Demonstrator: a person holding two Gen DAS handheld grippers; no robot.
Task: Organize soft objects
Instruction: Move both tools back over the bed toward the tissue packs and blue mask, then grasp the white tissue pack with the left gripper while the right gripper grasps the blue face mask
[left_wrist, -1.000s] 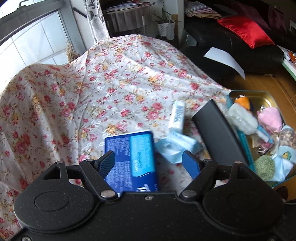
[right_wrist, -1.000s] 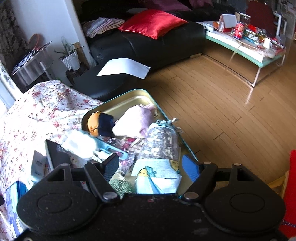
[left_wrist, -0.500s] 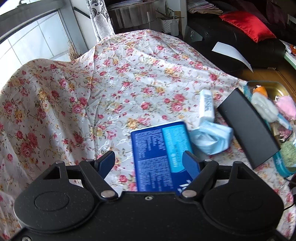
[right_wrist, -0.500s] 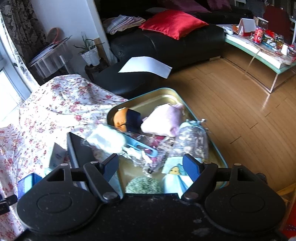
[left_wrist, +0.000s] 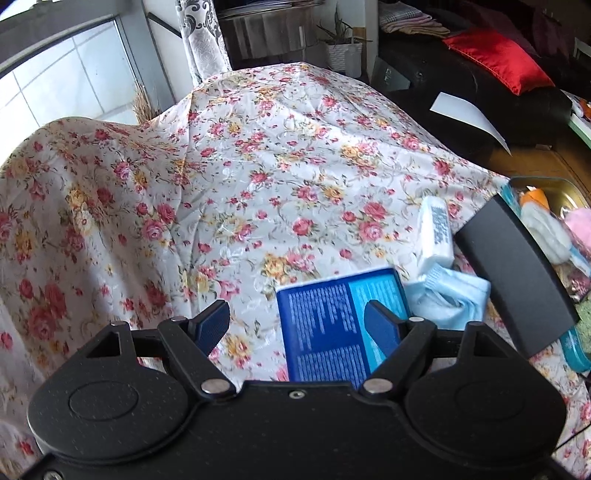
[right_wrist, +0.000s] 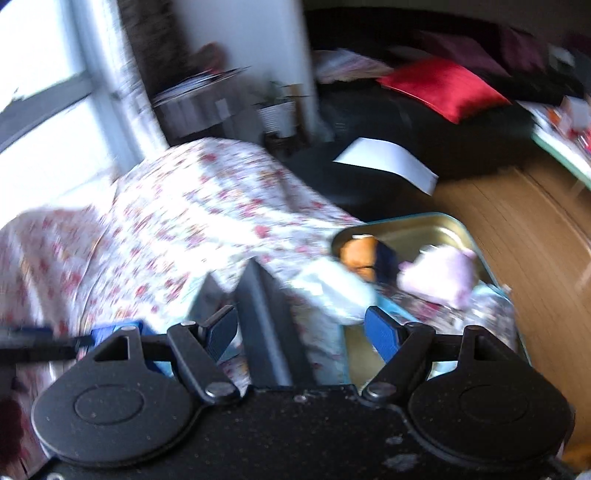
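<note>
The left tongs (left_wrist: 301, 323) hang over a worktop covered with a flowery cloth (left_wrist: 258, 166), and their two blue fingers stand apart with nothing pinched between them. One finger sits in front of a blue packet (left_wrist: 340, 325) that lies flat on the cloth, but it is hard to tell if it touches the packet. Just beside the packet is a crumpled light blue soft cloth (left_wrist: 448, 295), and right behind that lies a small white packet (left_wrist: 436, 236). A flat black lid (left_wrist: 513, 277) leans next to them, by the edge of a gold tin tray (right_wrist: 436, 225). The right tongs (right_wrist: 303, 328) are let go too, with their fingers apart and gripping nothing (this picture is very blurry). Through the gap you can see the black lid and a bit of the flowery cloth. In the tray sit the soft things: an orange and dark blue toy (right_wrist: 365, 254), a fluffy white one (right_wrist: 332, 288) at the near edge, and a pink fuzzy one (right_wrist: 439, 277) further right. Behind it all are a black sofa (left_wrist: 461, 74) with a red cushion (left_wrist: 498, 59) and a white sheet of paper (left_wrist: 465, 114).
</note>
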